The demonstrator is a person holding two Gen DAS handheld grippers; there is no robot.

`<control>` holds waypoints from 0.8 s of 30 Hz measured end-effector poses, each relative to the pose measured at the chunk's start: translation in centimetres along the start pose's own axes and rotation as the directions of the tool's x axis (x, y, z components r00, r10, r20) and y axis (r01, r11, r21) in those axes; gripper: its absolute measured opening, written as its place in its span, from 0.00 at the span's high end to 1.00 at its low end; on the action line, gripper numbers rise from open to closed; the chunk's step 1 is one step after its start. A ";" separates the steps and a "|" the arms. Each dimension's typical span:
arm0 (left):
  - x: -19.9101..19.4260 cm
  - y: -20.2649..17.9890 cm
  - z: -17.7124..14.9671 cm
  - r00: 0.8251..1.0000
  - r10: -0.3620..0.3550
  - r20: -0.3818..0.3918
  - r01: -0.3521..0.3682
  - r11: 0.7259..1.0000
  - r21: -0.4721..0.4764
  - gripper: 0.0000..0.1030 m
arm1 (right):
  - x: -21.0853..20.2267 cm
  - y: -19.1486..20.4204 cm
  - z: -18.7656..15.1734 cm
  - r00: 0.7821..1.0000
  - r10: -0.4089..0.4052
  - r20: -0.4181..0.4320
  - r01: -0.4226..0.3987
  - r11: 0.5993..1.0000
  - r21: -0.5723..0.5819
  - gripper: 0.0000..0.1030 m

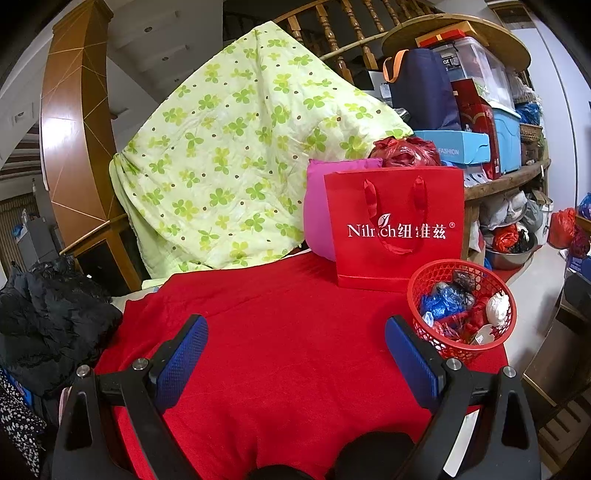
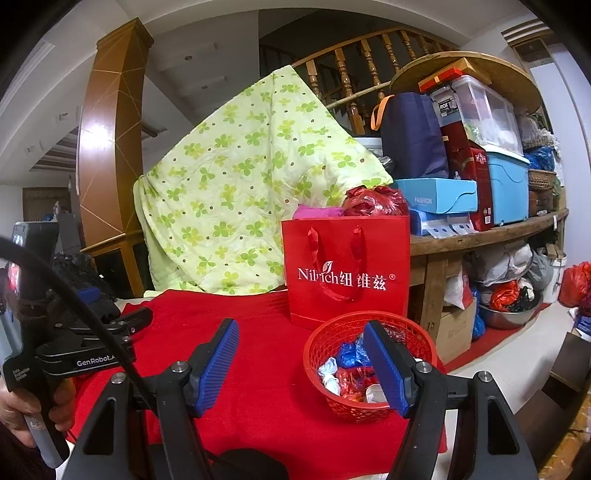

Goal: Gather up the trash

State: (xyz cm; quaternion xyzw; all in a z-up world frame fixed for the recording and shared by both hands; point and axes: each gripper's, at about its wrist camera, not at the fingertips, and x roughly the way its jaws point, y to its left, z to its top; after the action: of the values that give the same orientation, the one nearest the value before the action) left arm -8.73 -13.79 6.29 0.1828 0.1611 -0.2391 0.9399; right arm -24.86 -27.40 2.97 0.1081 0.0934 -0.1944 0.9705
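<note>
The left gripper [image 1: 295,336] is spread wide, its 2 blue-padded fingers [image 1: 183,356] holding nothing, hovering over a red cloth [image 1: 280,317] that covers the table. The right gripper [image 2: 301,365] is likewise spread wide and holds nothing; its right finger [image 2: 386,365] sits in front of the basket in that camera's view. At the left edge of the right wrist view, the left gripper's black body [image 2: 85,350] shows, held in a person's hand [image 2: 22,413].

A round red mesh basket [image 1: 461,306] [image 2: 325,343] stands on the cloth at the right front, just beside the left gripper's right finger. It holds the collected trash [image 1: 458,306] [image 2: 349,369]: crumpled blue, red, white and dark plastic wrappers and bags.

Just behind the basket stands an upright red paper gift bag [image 1: 395,225] [image 2: 347,273] with ribbon handles and white lettering. A magenta cushion [image 1: 317,210] lies behind it to the left, and a crumpled red plastic bag [image 1: 404,151] [image 2: 375,201] shows above its top edge.

Farther back, a pale green clover-print quilt [image 1: 229,155] [image 2: 240,177] drapes over a wooden stair railing [image 1: 332,33]. To the right, a wooden shelf [image 2: 480,236] carries stacked boxes, a navy tote bag [image 1: 424,92] and blue storage tubs. Dark clothing [image 1: 48,317] is heaped at the left.
</note>
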 end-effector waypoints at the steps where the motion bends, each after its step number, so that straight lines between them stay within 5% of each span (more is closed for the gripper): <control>1: 0.0 -0.1 0.0 1.000 0.000 0.001 0.000 1.000 0.001 0.06 | 0.0 0.0 0.0 1.000 -0.001 0.000 0.001 1.000 -0.003 0.29; 24: -0.3 -0.4 -0.2 1.000 -0.001 -0.002 0.001 1.000 -0.002 0.06 | -0.2 0.2 0.0 1.000 0.001 0.004 -0.001 1.000 -0.006 0.29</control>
State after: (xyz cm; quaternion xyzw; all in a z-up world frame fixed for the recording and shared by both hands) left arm -9.18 -13.88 6.11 0.1818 0.1626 -0.2393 0.9398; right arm -24.99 -27.18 3.06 0.1047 0.0918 -0.1937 0.9711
